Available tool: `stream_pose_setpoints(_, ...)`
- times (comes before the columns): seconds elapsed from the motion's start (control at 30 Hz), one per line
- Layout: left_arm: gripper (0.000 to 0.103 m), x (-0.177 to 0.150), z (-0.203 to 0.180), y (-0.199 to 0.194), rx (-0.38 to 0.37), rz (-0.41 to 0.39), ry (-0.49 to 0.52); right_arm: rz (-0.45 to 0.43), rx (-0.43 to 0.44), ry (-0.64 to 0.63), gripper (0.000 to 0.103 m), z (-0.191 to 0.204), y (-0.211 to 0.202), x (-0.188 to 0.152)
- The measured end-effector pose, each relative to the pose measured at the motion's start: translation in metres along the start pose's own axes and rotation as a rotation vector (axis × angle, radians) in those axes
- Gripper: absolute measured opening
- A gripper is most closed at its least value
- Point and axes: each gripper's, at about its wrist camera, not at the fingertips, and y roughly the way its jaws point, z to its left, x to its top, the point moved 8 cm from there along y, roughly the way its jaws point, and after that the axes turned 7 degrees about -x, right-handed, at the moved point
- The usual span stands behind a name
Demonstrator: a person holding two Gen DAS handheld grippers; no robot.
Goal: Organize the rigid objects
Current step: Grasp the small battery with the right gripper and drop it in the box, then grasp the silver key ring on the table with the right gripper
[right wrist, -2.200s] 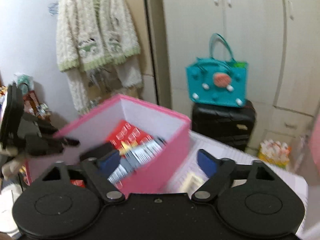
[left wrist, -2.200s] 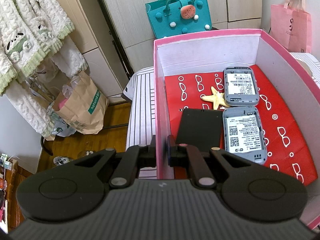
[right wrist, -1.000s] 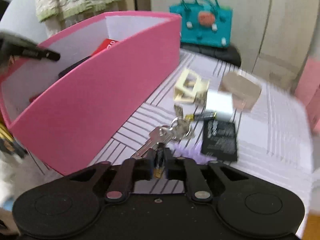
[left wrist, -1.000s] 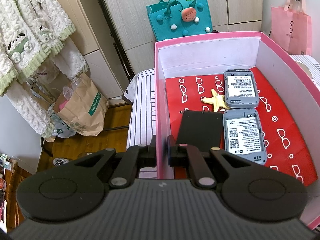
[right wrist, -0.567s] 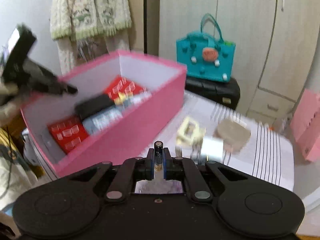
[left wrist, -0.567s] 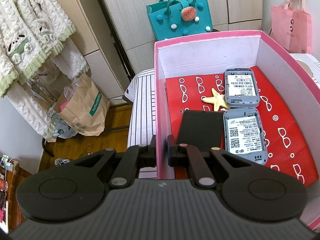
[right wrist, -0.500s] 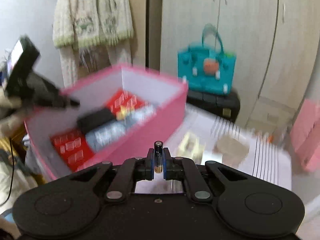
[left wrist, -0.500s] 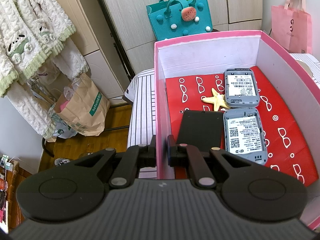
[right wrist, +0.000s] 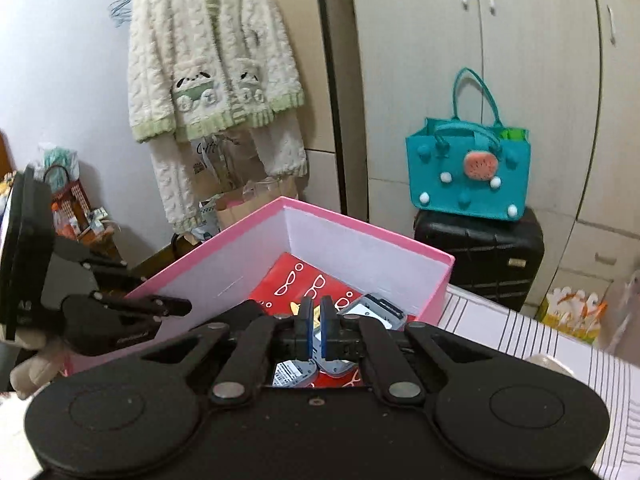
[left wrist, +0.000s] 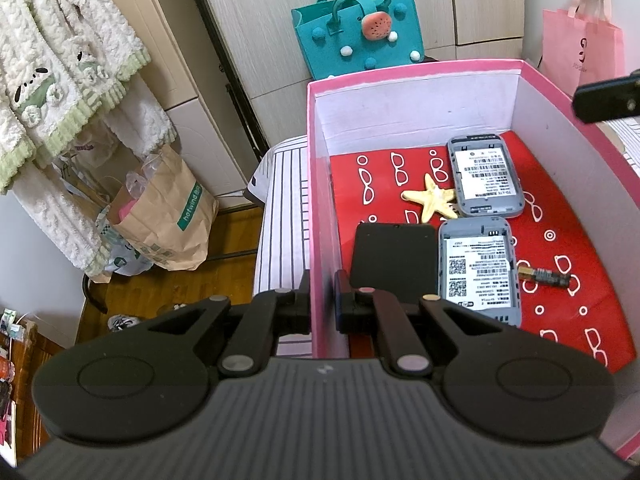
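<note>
A pink box (left wrist: 400,120) with a red lining stands on the striped table. My left gripper (left wrist: 322,304) is shut on its left wall, and it shows the same grip (right wrist: 178,306) in the right wrist view. In the box lie two grey devices (left wrist: 484,178) (left wrist: 478,272), a black flat cover (left wrist: 394,264), a starfish (left wrist: 432,202) and a small battery (left wrist: 540,276). My right gripper (right wrist: 316,330) hovers over the box (right wrist: 360,228). Its jaws are closing, the blue pads nearly together with nothing between them. One of its fingertips (left wrist: 608,98) pokes in above the right wall.
A teal handbag (right wrist: 468,176) sits on a black suitcase (right wrist: 480,256) behind the table, by the wardrobe. A brown paper bag (left wrist: 168,220) stands on the floor at the left under a hanging cardigan (right wrist: 212,60). A pink bag (left wrist: 580,52) hangs at the right. Striped tablecloth (right wrist: 520,340) extends right of the box.
The right gripper lifted the battery off the table and carried it over the box. The battery has left its pads and now lies on the red lining. The left gripper has not moved.
</note>
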Motion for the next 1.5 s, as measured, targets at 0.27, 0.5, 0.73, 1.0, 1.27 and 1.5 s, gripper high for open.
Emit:
stream_pose_setpoints(0.27, 0.007, 0.001, -0.001, 0.0, -0.002, -0.001, 0.001, 0.072, 0.049, 0.116, 0.011, -0.026, -0.043, -0.027)
stream_pose_setpoints(0.5, 0.007, 0.001, -0.001, 0.0, 0.013, 0.008, 0.017, 0.254, -0.069, 0.15, 0.013, -0.06, -0.044, -0.084)
stream_pose_setpoints(0.73, 0.007, 0.002, -0.002, 0.0, 0.01, 0.005, 0.01, 0.317, -0.088, 0.117, 0.017, -0.065, -0.03, -0.12)
stream_pose_setpoints(1.0, 0.007, 0.003, -0.003, 0.0, 0.0, -0.004, 0.001, 0.306, -0.154, -0.085, 0.022, -0.056, 0.001, -0.118)
stream_pose_setpoints(1.27, 0.007, 0.002, 0.0, -0.001, -0.005, -0.006, 0.001, 0.313, -0.12, -0.208, 0.004, -0.05, 0.014, -0.126)
stream_pose_setpoints(1.5, 0.007, 0.001, 0.001, -0.001, -0.004, -0.007, 0.0, 0.281, -0.059, -0.162, 0.003, -0.047, -0.001, -0.105)
